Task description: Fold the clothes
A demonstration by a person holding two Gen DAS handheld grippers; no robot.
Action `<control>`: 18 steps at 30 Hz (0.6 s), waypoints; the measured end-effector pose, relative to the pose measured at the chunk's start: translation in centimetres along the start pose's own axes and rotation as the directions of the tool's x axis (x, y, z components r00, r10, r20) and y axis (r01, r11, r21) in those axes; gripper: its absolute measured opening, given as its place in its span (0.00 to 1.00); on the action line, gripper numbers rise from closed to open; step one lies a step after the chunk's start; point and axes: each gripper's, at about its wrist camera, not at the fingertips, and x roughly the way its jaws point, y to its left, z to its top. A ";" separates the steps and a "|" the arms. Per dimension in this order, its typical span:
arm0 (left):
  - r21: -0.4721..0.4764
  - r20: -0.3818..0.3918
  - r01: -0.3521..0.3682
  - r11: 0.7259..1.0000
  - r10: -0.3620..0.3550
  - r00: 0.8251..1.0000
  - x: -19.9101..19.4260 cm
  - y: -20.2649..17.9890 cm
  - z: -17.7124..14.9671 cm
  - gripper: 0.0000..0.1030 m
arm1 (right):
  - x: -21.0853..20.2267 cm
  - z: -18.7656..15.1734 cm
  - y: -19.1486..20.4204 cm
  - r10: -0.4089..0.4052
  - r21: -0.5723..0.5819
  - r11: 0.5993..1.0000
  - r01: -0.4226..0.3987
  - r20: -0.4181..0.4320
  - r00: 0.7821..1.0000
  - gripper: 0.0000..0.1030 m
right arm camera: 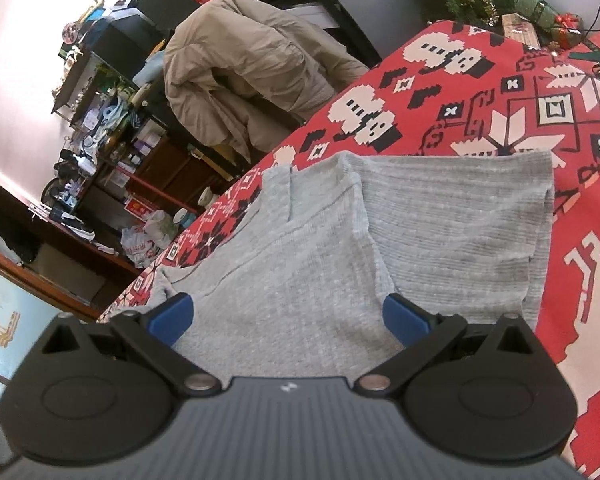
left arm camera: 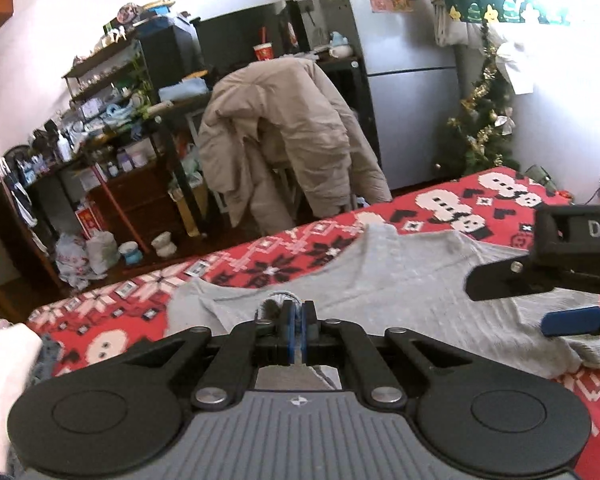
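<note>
A: How many tops? Where?
B: One soft grey knit top [right arm camera: 300, 240], lying on the red patterned blanket [right arm camera: 500, 92].

A: The two hand-held grippers?
B: The left hand-held gripper [left arm camera: 299, 312] pinches the top's edge. The right hand-held gripper [right arm camera: 288, 318] gapes wide above it.

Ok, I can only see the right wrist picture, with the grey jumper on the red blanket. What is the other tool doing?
Observer: The left tool is shut, pinching a bit of the grey jumper at its tips.
Operator: Is the jumper flat there?
Observer: No, the pinched bit stands up in a small bunch right at the tips.
Operator: And what's behind the beige coat?
Observer: A tall grey fridge, with colourful stickers near its top.
</note>
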 end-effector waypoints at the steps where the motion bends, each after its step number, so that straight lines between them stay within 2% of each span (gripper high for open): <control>1: 0.005 0.006 -0.001 1.000 0.001 1.000 0.0 -0.2 0.0 0.03 | 0.1 0.0 0.0 -0.001 -0.001 1.000 0.001 -0.001 1.000 0.99; 4: 0.003 0.011 0.013 1.000 -0.013 1.000 0.2 -0.6 -0.1 0.03 | 0.3 -0.2 0.2 -0.003 -0.005 1.000 0.003 -0.003 1.000 0.99; 7: -0.026 0.005 0.050 0.998 -0.050 0.999 0.7 -0.5 -0.3 0.09 | 0.5 -0.4 0.3 -0.006 -0.010 1.000 0.006 -0.009 1.000 0.99; 9: -0.086 0.015 0.090 0.992 -0.089 0.996 0.3 0.4 -0.6 0.24 | 0.6 -0.5 0.3 -0.009 -0.015 1.000 0.009 -0.012 1.000 0.99; 10: -0.117 0.026 0.114 0.987 -0.112 0.993 -0.2 0.9 -0.9 0.32 | 0.7 -0.5 0.3 -0.010 -0.018 1.000 0.010 -0.013 1.000 0.99; 12: -0.165 0.052 0.146 0.976 -0.139 0.989 -1.2 2.0 -1.4 0.33 | 0.8 -0.6 0.4 -0.012 -0.024 1.000 0.012 -0.015 1.000 0.99; 15: -0.231 0.093 0.160 0.960 -0.142 0.986 -2.5 4.4 -2.2 0.36 | 1.0 -0.6 0.6 0.003 -0.035 0.999 -0.004 -0.025 1.000 0.99; 18: -0.362 0.117 0.180 0.915 -0.147 0.982 -2.3 8.7 -3.4 0.37 | 1.4 -0.7 0.9 0.054 -0.033 0.998 -0.056 -0.044 0.998 0.96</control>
